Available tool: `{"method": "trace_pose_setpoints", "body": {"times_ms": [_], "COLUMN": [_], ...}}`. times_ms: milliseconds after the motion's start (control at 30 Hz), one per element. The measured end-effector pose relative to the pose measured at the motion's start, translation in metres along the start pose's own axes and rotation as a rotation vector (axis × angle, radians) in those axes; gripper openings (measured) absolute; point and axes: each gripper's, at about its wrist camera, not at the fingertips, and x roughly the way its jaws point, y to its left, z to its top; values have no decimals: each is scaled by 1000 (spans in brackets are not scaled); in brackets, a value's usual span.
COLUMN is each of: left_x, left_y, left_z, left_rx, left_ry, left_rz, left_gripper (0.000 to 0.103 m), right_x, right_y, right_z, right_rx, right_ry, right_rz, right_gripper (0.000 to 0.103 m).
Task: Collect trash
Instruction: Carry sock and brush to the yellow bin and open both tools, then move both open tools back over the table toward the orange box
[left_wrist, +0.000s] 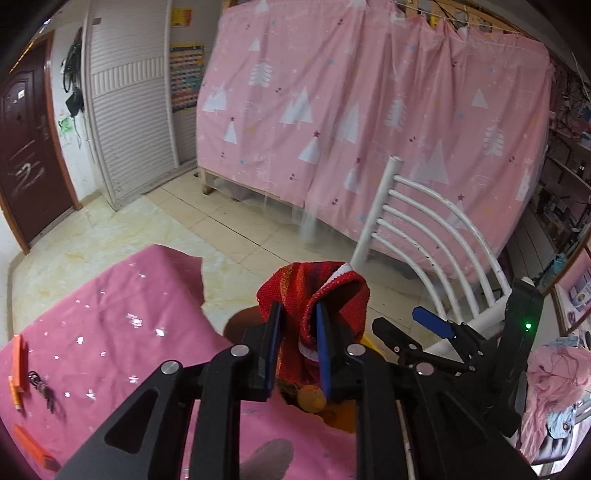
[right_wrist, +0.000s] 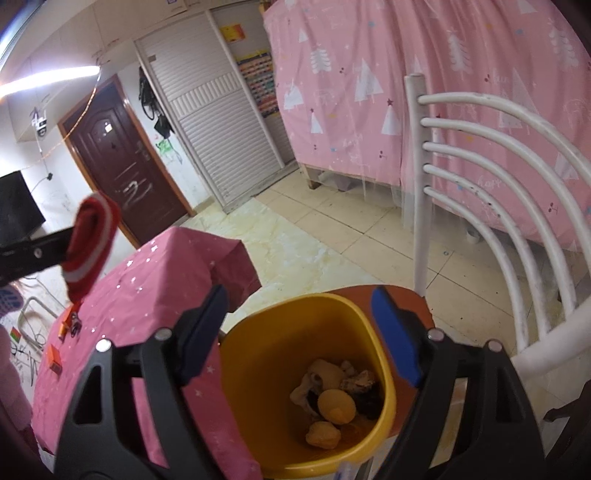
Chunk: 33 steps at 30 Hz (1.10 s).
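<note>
My left gripper (left_wrist: 297, 314) is shut on a red knitted sock (left_wrist: 314, 291) with white stripes, which bulges up over the fingertips. In the right wrist view the same sock (right_wrist: 92, 240) hangs from the left gripper (right_wrist: 70, 240) at the far left, above the pink table. A yellow bin (right_wrist: 258, 350) sits directly below my right gripper (right_wrist: 299, 306), which is open with nothing between its fingers. Inside the bin lie yellowish lumps (right_wrist: 336, 406) and crumpled scraps. In the left wrist view the right gripper (left_wrist: 399, 319) stands open just right of the sock, and the bin (left_wrist: 373, 343) is mostly hidden.
A table under a pink starry cloth (left_wrist: 110, 332) is left of the bin, with orange boxes (left_wrist: 18, 354) and a small dark tangle (left_wrist: 44, 387) on it. A white slatted chair (right_wrist: 480, 184) stands right of the bin, with a pink bed curtain (left_wrist: 369, 110) behind it.
</note>
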Motion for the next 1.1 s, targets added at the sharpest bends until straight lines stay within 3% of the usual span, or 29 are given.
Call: {"method": "trace_pose_setpoints", "body": {"times_ms": [167, 233, 300, 567, 833, 1100], "left_x": [0, -4, -8, -38, -75, -100], "left_y": [-2, 4, 10, 46, 110, 189], "left_z": [-2, -3, -5, -14, -33, -63], "left_rx": [-5, -17, -27, -86, -185, -315], "left_ry": [0, -7, -14, -55, -88, -72], "left_rz": [-20, -25, -20, 27, 183, 315], "left_gripper": [18, 35, 40, 41, 41, 42], "right_x": [-4, -4, -6, -4, 17, 37], "right_y": [0, 5, 8, 48, 124, 212], "right_z": [-1, 1, 1, 6, 3, -9], "right_rx": [0, -5, -12, -88, -212, -341], "right_ry": [-4, -6, -8, 0, 43, 99], "right_rz": [1, 3, 9, 51, 138, 228], "right_gripper": [77, 77, 77, 79, 80, 81]}}
